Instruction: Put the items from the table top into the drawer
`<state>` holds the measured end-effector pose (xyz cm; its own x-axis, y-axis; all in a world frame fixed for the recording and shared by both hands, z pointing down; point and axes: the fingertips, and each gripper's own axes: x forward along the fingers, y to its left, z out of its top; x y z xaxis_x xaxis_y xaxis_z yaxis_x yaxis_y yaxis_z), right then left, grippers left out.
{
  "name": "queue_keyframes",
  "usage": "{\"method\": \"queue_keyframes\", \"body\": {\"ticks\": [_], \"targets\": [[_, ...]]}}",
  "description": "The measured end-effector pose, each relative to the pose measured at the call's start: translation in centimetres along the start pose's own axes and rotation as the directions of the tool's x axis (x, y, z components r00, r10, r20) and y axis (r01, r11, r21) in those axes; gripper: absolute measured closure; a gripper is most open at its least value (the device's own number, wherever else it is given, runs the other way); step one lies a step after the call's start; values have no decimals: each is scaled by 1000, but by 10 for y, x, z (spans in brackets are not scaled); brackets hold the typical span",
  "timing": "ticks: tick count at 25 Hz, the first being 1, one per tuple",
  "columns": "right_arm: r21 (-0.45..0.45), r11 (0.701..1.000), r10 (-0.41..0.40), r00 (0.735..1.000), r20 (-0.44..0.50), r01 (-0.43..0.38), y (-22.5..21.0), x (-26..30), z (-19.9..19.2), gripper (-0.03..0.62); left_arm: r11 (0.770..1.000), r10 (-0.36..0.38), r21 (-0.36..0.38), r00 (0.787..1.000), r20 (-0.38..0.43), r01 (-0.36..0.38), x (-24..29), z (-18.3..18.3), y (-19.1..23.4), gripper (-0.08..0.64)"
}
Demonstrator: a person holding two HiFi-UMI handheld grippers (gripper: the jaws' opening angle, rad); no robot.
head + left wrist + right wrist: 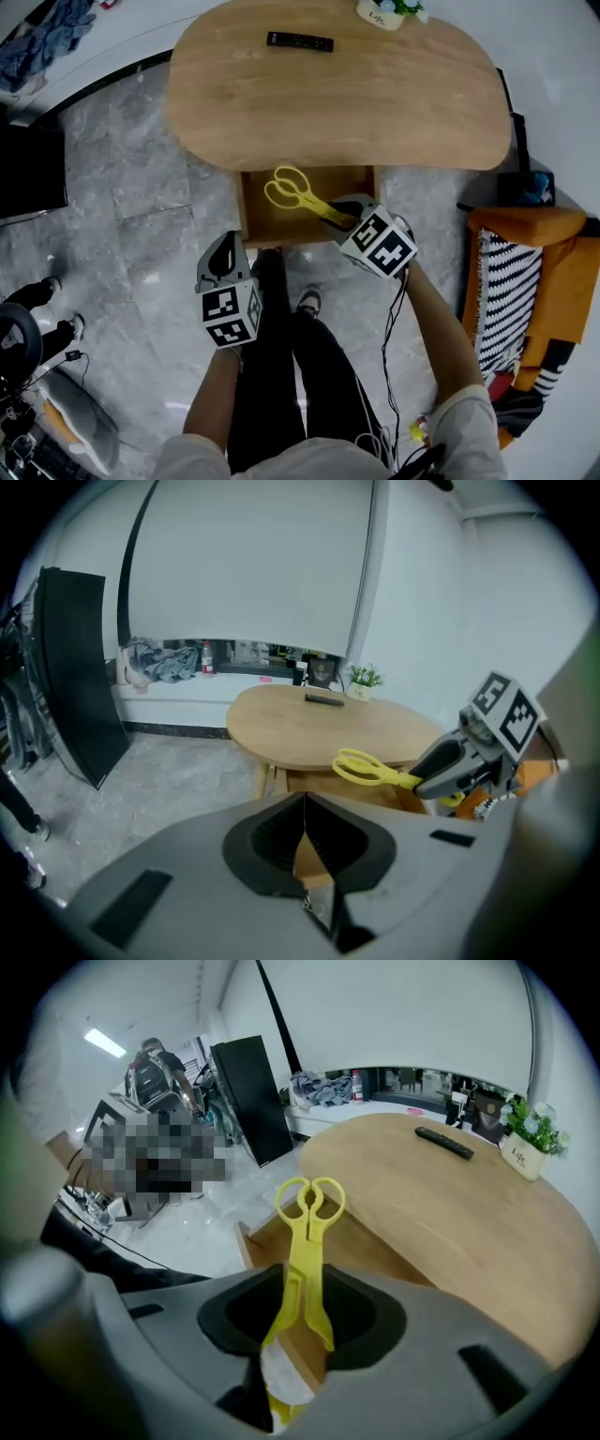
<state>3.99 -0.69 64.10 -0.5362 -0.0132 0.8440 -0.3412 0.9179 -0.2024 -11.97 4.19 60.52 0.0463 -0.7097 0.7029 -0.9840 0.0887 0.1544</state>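
Observation:
Yellow scissors [300, 195] hang over the open wooden drawer [246, 208] under the table's front edge, handle loops pointing away from me. My right gripper [342, 217] is shut on their blade end; in the right gripper view the scissors [305, 1232] run up between its jaws. From the left gripper view, the scissors [370, 769] stick out of the right gripper [441, 766]. My left gripper [222, 258] hangs over the floor, in front of the drawer's left corner, shut and empty. A black remote [299, 41] lies on the oval wooden table [337, 103], far side.
A small potted plant [380, 13] stands at the table's far edge. An orange sofa with a striped cushion [511, 281] is at the right. My legs [291, 356] stand just before the drawer. A black panel [70, 677] leans at the left, and a person stands far off.

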Motion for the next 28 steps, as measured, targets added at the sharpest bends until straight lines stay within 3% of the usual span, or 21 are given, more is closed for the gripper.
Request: {"method": "queue_keyframes", "body": {"ticks": [4, 16, 28], "targets": [[43, 999, -11, 1000, 17, 10, -9, 8, 2, 410, 1000, 13, -17, 1000, -1, -13, 5, 4, 11, 551], [60, 998, -22, 1000, 9, 21, -43, 2, 13, 440, 1000, 0, -6, 1000, -18, 0, 33, 30, 6, 551], [93, 994, -61, 996, 59, 55, -111, 4, 75, 440, 1000, 1, 14, 1000, -25, 0, 69, 84, 16, 551]]}}
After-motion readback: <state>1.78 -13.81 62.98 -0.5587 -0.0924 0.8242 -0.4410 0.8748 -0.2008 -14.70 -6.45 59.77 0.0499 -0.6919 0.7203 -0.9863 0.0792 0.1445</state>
